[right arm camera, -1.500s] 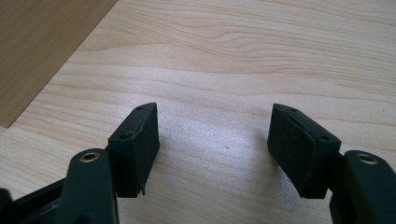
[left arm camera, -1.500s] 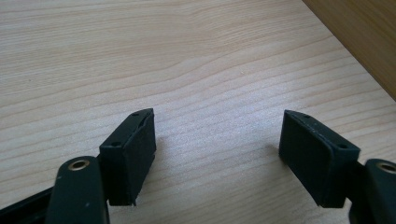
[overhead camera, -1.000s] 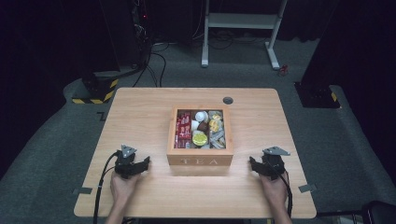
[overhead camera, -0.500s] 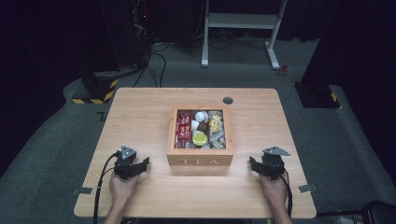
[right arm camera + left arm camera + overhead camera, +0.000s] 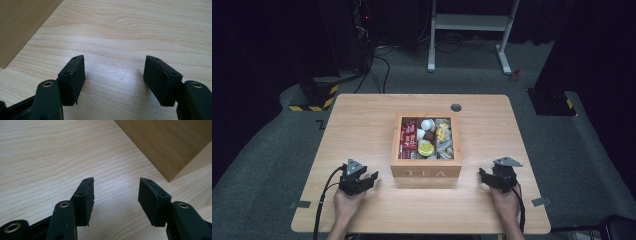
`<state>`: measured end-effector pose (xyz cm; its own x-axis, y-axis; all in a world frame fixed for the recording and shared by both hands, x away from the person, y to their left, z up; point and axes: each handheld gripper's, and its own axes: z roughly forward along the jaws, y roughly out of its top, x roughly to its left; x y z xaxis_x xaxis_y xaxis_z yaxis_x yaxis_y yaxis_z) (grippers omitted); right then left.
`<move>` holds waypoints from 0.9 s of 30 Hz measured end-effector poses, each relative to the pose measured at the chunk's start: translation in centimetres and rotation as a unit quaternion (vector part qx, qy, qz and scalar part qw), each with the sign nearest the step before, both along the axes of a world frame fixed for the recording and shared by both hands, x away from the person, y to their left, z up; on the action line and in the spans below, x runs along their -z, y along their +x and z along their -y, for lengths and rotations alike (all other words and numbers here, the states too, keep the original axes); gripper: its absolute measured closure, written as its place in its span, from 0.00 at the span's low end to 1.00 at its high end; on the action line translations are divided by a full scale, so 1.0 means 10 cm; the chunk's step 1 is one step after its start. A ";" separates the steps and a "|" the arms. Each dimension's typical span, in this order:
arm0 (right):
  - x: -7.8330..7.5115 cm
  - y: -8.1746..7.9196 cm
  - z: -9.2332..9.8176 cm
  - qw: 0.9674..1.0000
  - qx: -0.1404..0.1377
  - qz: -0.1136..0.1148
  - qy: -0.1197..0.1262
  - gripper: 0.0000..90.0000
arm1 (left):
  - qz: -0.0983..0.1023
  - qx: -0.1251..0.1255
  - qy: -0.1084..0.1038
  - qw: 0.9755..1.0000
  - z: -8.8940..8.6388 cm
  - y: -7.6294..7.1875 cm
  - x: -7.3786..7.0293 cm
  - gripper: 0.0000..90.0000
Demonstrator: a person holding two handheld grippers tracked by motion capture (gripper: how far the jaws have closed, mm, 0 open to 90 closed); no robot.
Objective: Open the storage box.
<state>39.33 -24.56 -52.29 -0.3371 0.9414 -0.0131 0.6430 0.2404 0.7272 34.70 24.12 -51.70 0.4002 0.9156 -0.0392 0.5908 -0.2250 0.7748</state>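
Note:
A wooden tea box (image 5: 426,172) marked TEA stands lidless in the middle of the table, filled with red sachets, a white capsule, a yellow round piece and other packets. My left gripper (image 5: 373,178) rests on the table left of the box. Its jaws have just been closing and still stand apart over bare wood, with nothing between them (image 5: 116,186); the box's corner (image 5: 170,150) rises at upper right there. My right gripper (image 5: 482,176) rests right of the box, open and empty over the wood (image 5: 115,67), with the box's side (image 5: 22,27) at upper left.
The light wooden table (image 5: 362,120) has a round cable hole (image 5: 456,107) behind the box. Tape tabs sit at its front corners. Beyond lie a dark floor, cables, a yellow-black striped base (image 5: 312,97) and a white stand's legs (image 5: 472,30).
None visible in the high view; both hands and the box stay where they were.

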 end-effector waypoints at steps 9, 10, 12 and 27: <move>0.00 0.00 0.00 1.000 0.000 0.000 0.000 0.38 | 0.006 0.029 -0.017 0.999 0.14 -0.08 -0.05 0.58; 0.00 0.00 0.00 1.000 0.000 0.000 0.000 0.38 | 0.006 0.036 -0.018 0.999 0.18 -0.09 -0.06 0.58; 0.00 0.00 0.00 1.000 0.000 0.000 0.000 0.38 | 0.007 0.044 -0.018 0.999 0.21 -0.09 -0.07 0.59; 0.00 0.00 0.00 1.000 0.000 0.000 0.000 0.38 | 0.021 0.097 -0.035 0.994 0.48 -0.13 -0.18 0.66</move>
<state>39.33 -24.55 -52.29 -0.3372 0.9413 -0.0135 0.6428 0.2407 0.7273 33.43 19.34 -49.94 0.5711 0.8170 -0.0802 0.5089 -0.2757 0.8155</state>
